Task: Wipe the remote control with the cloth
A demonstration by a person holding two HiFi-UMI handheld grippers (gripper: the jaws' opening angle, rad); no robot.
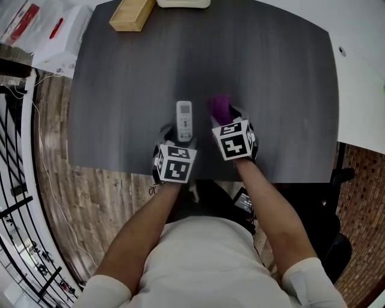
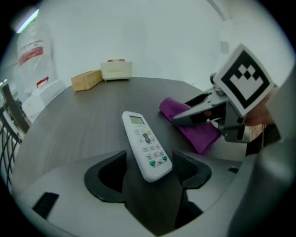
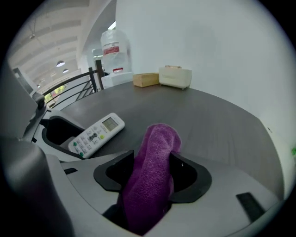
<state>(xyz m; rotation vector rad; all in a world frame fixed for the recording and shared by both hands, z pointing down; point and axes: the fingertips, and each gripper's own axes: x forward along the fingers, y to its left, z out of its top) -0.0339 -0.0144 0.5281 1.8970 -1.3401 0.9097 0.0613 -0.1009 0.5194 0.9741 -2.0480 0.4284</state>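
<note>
A white remote control (image 1: 184, 118) lies face up on the dark grey table (image 1: 120, 90), near its front edge. My left gripper (image 1: 181, 137) is open, and the remote's (image 2: 145, 143) near end rests on the tabletop between the spread jaws. To its right a purple cloth (image 1: 220, 108) lies bunched on the table. My right gripper (image 1: 225, 119) is open around it, and the cloth (image 3: 155, 171) fills the gap between the wide jaws. The two grippers sit side by side, close together.
A wooden block (image 1: 132, 13) and a white box (image 1: 183, 3) stand at the table's far edge. White furniture (image 1: 361, 84) adjoins the table on the right. A black railing (image 1: 15, 180) and wood floor lie to the left.
</note>
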